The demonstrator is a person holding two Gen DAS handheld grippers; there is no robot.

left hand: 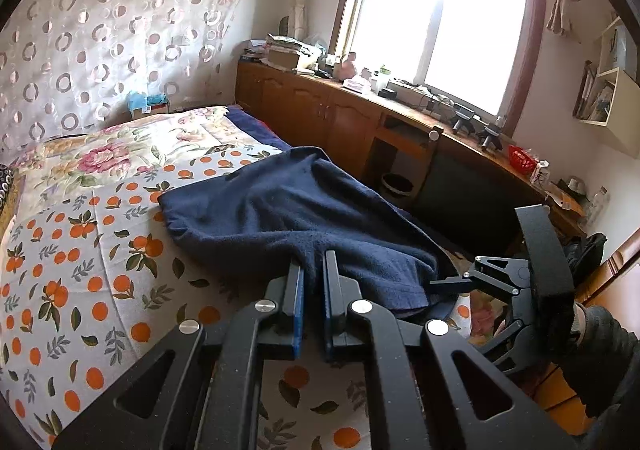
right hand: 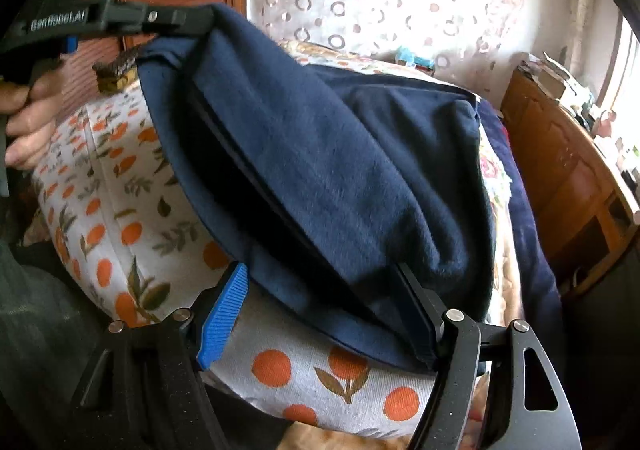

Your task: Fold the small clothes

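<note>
A dark blue fleece garment [left hand: 280, 217] lies on the orange-print bedsheet [left hand: 80, 250]. My left gripper [left hand: 313, 262] is shut on the garment's near edge, with a fold of cloth pinched between its blue pads. In the right wrist view the left gripper [right hand: 192, 19] holds that corner raised at the upper left. My right gripper [right hand: 320, 270] is open wide, and the garment [right hand: 340, 169] hangs between its fingers and drapes over the right one without being pressed. The left wrist view shows the right gripper [left hand: 482, 247] at the bed's right edge, jaws apart.
A floral quilt [left hand: 120, 153] covers the bed's far end, before a circle-patterned curtain [left hand: 100, 29]. A wooden cabinet [left hand: 320, 105] with a cluttered top runs under the window on the right. A person's hand [right hand: 28, 117] grips the left tool.
</note>
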